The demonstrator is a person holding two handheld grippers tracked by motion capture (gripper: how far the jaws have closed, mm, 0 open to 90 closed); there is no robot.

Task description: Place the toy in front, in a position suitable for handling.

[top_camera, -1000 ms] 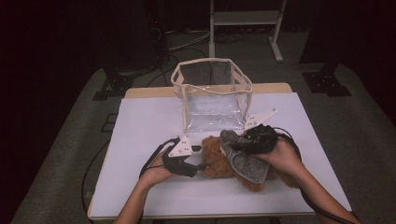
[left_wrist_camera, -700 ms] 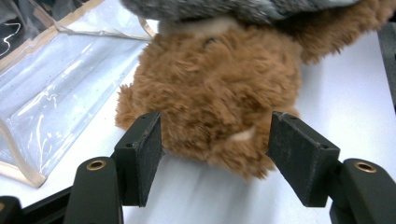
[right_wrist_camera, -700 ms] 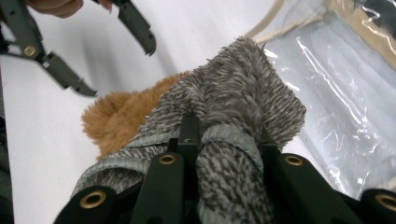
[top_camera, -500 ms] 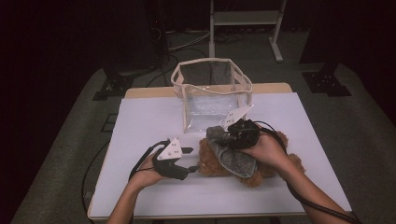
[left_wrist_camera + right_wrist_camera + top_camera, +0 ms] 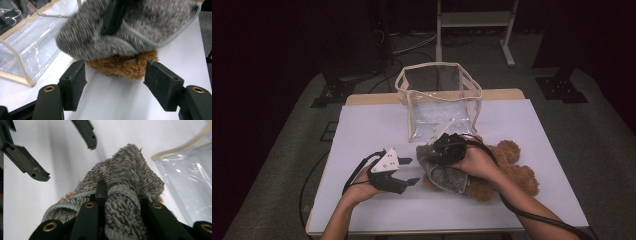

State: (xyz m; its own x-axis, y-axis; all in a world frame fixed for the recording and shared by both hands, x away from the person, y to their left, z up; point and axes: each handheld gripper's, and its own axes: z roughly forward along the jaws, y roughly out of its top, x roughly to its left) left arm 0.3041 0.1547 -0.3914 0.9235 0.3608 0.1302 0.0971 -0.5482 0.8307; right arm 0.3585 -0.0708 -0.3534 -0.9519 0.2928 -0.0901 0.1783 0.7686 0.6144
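Note:
A brown teddy bear lies on the white table. A grey fuzzy cloth covers its left end. My right gripper is shut on a bunched fold of the grey cloth, its jaws pinching it from both sides. To the left, my left gripper is open and its jaws have just been opening, with nothing between them. In the left gripper view the grey cloth and the brown plush sit just ahead of the gripper.
A clear plastic bag with cream trim stands open-topped behind the bear, close to the right gripper. It shows as the bag and the bag in the gripper views. Bare table lies left of the left hand.
My right gripper has carried the grey cloth leftward over the bear, toward the left gripper. The left gripper has drawn slightly left, off the plush, and its jaws stand wider.

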